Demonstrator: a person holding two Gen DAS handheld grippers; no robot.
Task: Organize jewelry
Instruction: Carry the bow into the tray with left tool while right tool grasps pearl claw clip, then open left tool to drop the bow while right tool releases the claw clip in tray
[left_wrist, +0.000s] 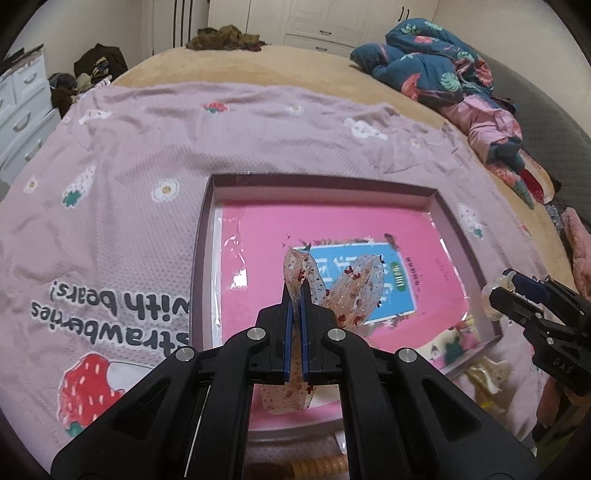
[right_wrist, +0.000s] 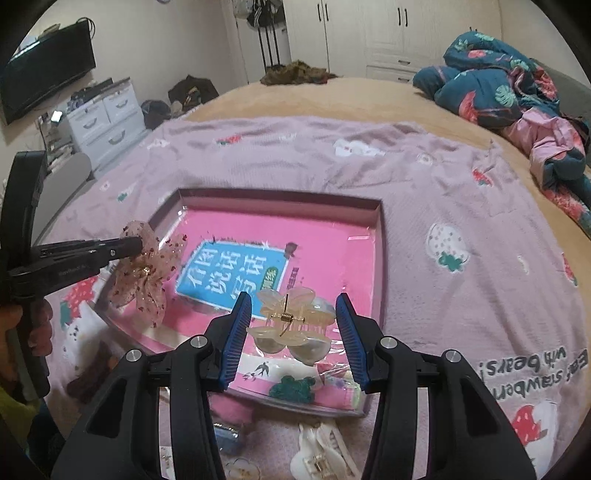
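Bed (right_wrist: 369, 96) w/ tan cover filled both views. A lilac blanket (left_wrist: 147, 155) printed w/ strawberries and "with bears!" lay over it. Crumpled teal floral quilt (right_wrist: 498, 85) sat at 1 o'clock in the right wrist view, well apart from the work area. White drawer unit (right_wrist: 107, 114) stood at 10 o'clock, black TV (right_wrist: 48, 70) on the wall above it.

Shallow tray (left_wrist: 207, 236) rested on the blanket, center frame. A pink book (left_wrist: 332, 229) w/ blue title panel lay inside it, under clear wrap.

Left gripper (left_wrist: 295, 295) was at 6 o'clock in its own view, blue pads drawn narrow and clamped on a sheer pink bow (left_wrist: 354, 291) w/ dark red flecks. Bow's loops fanned up toward 12 and 1 o'clock, a tail hanging below the pads. From the right wrist view the same gripper (right_wrist: 138, 243) came in from 9 o'clock, bow (right_wrist: 146, 273) held above the tray's near-left corner.

Right gripper (right_wrist: 293, 325) stood wide apart at 6 o'clock, gripping nothing. A pale yellow flower-shaped claw clip (right_wrist: 291, 325) w/ gold spring sat between the fingers, over the book's near edge; couldn't tell if either pad touched it. In the left wrist view this gripper (left_wrist: 508, 291) showed at 3 o'clock.

White claw clip (right_wrist: 317, 454) lay on the blanket at 6 o'clock, just outside the tray's near wall. Small teal-green piece (right_wrist: 291, 387) sat in the tray near that wall.
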